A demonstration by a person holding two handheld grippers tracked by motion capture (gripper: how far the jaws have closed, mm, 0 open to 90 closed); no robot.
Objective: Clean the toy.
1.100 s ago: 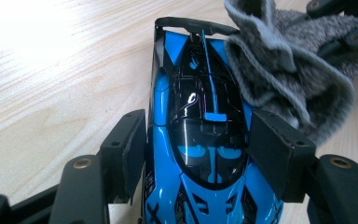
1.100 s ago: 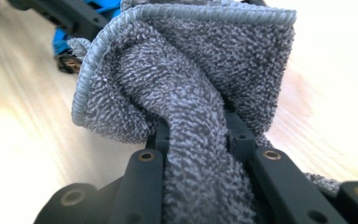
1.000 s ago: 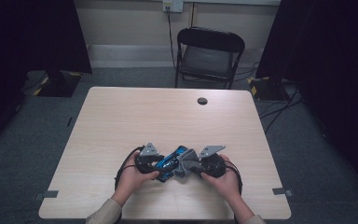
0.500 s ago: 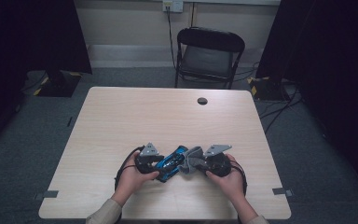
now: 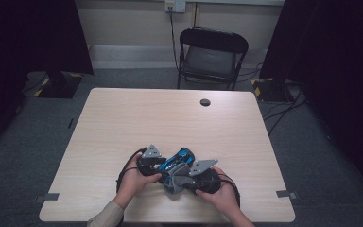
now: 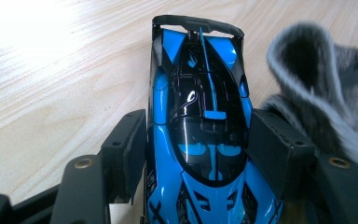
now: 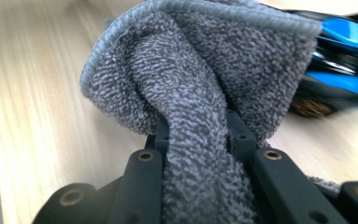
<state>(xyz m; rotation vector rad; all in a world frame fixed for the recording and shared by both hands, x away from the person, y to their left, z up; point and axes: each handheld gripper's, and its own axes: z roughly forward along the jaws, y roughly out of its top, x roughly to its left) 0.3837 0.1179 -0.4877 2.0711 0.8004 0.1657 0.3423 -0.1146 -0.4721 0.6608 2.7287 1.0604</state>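
I am partway through wiping down the glossy blue-and-black toy racing car [image 6: 200, 135], which sits low in the middle of the high view, near my edge of the pale wood-grain table [image 5: 137, 123]. My left gripper [image 6: 198, 154] has its black jaws clamped on the car's two flanks, one pad on each side at mid-body, so the car is pinned with its rear wing pointing up toward the top of the left gripper view. My right gripper [image 7: 196, 135] is nearly shut, pinching a bunched fold of the grey terry-cloth rag [image 7: 200, 70] that balloons upward above the jaws and covers most of the upper half of the right gripper view; the car shows as a blue blur at the upper right edge there. In the left gripper view the rag hangs at the right, just beside the car's side but not clearly on it. I judge the setup done, with car held and cloth in hand, while the rubbing itself is under way with no sign of how much bodywork is left; the roof looks shiny already. Compared with a second ago, my right hand [image 5: 222, 196] has slid leftward in the high view, bringing the rag up against the car, while my left hand [image 5: 134, 177] has kept its place.
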